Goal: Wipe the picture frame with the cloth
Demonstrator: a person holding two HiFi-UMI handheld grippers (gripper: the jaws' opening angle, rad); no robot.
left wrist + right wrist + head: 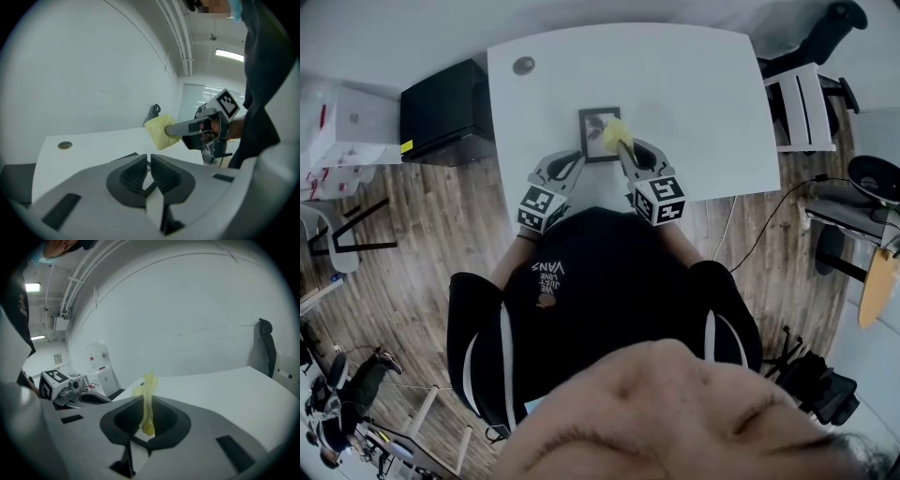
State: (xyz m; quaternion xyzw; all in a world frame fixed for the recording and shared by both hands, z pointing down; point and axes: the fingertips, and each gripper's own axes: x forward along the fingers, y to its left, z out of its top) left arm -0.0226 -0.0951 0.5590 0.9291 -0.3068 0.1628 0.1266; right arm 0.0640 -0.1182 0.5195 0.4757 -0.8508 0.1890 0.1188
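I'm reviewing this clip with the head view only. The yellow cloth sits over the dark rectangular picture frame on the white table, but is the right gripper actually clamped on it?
Observer: Yes. The right gripper view shows the right gripper with its jaws closed on the yellow cloth, a thin fold sticking up between them.
Operator: And the other one?
Observer: The left gripper view shows the left gripper with its jaws almost together, only a sliver of gap and nothing clearly between them. An edge of the dark picture frame lies just beyond.
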